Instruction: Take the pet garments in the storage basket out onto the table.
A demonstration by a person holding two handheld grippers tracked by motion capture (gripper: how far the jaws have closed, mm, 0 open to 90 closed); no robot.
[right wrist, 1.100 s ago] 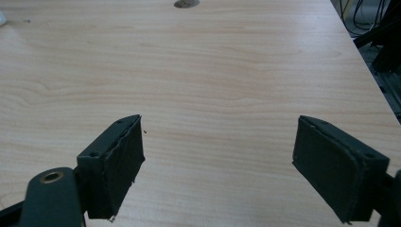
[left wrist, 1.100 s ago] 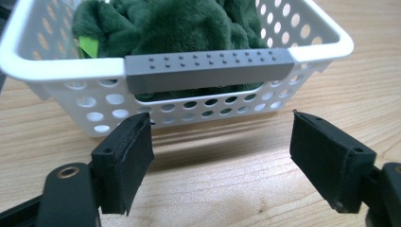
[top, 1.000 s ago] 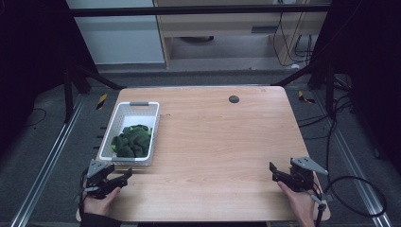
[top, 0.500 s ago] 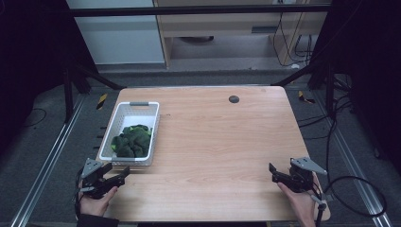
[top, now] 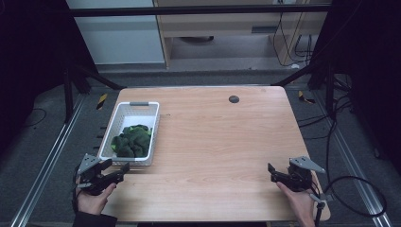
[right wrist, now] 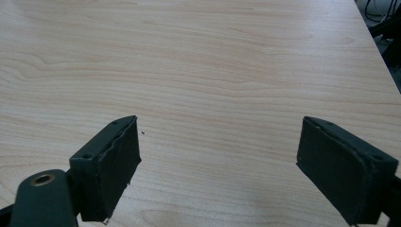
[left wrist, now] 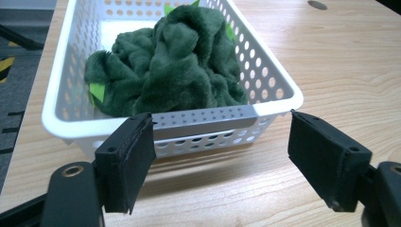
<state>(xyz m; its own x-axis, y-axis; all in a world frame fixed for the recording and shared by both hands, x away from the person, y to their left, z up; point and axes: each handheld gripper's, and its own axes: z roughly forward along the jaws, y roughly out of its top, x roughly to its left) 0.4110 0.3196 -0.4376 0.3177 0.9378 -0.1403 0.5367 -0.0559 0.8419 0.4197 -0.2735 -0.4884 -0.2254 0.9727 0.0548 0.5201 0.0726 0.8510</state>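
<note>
White perforated basket (top: 116, 124) on wooden table (top: 227, 142), left side; crumpled dark green plush cloth (top: 131, 140) inside. 1 round dark grommet (top: 233, 99) near far edge.

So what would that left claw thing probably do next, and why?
Probably ease forward and up over the white basket toward the green plush cloth. The left gripper is open, empty and pointed at the basket's near wall, which stands between its jaws and the cloth. The right gripper, also open, faces bare table.
</note>
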